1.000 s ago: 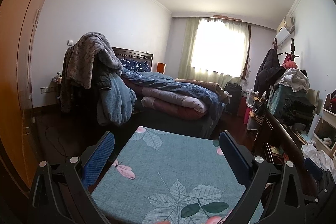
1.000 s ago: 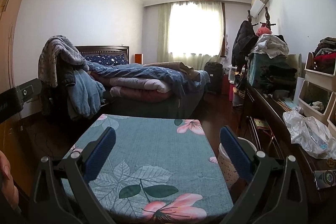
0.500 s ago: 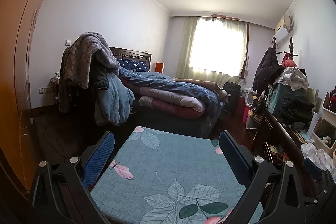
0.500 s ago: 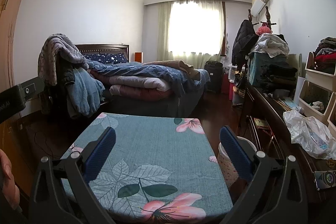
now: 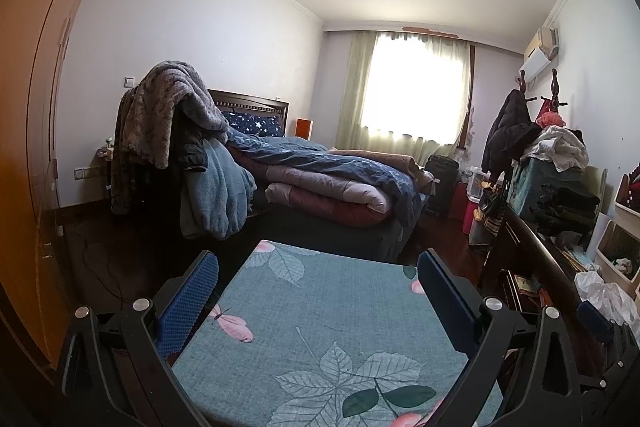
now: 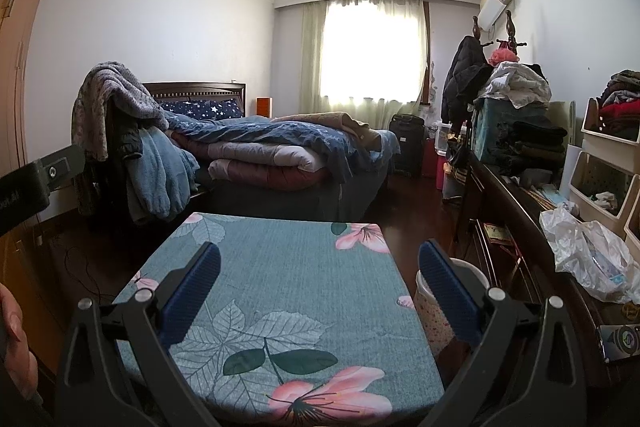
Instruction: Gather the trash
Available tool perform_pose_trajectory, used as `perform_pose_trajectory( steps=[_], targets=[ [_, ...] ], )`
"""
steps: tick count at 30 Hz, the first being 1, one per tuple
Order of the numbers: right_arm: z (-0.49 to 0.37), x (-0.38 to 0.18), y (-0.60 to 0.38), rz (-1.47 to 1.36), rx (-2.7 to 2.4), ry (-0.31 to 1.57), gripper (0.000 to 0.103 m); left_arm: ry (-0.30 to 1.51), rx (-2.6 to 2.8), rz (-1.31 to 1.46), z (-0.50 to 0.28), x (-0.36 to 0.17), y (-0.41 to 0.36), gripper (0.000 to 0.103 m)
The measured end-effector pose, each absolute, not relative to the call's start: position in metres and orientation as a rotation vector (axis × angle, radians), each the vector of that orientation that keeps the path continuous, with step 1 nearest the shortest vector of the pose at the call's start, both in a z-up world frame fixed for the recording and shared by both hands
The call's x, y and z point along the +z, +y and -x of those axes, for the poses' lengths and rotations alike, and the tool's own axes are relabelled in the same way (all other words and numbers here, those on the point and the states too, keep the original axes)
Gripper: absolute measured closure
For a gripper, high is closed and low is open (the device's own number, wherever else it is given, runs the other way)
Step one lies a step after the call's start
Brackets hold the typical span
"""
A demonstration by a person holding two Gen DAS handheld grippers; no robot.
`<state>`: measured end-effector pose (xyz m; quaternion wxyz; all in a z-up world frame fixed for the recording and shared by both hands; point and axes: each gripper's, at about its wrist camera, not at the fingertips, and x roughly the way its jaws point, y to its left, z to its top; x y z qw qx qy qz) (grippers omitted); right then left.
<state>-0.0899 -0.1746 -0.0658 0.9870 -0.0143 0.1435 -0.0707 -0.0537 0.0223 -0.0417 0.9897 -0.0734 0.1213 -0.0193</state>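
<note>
Both grippers hover above a table covered with a teal floral cloth (image 5: 328, 311) (image 6: 280, 279). My left gripper (image 5: 318, 263) is open with nothing between its blue pads. My right gripper (image 6: 320, 253) is open and empty too. A small bin with a white liner (image 6: 430, 307) stands on the floor at the table's right edge, partly behind the right finger. A crumpled clear plastic bag (image 6: 588, 255) (image 5: 604, 293) lies on the dark dresser to the right. No loose trash shows on the cloth.
A bed piled with quilts (image 5: 320, 183) stands beyond the table. A chair draped with blankets (image 5: 176, 131) is at left. A wardrobe (image 5: 28, 147) fills the left side. The dark dresser (image 6: 532, 211) carries folded clothes and storage bins (image 6: 600, 183). A hand (image 6: 16, 339) shows at left.
Both views have shifted slightly: the left gripper has drifted a little left and back, so the bed sits further right. Both grippers stay open.
</note>
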Motion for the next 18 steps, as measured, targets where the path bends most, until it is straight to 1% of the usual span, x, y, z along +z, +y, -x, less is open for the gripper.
perform_pose_trajectory(
  steps=[18],
  targets=[
    [0.0887,-0.0717,-0.1804,0.028,-0.147,0.305,0.003,0.246,-0.045,0.161,0.0466,-0.0464,0.0273,0.004]
  ],
)
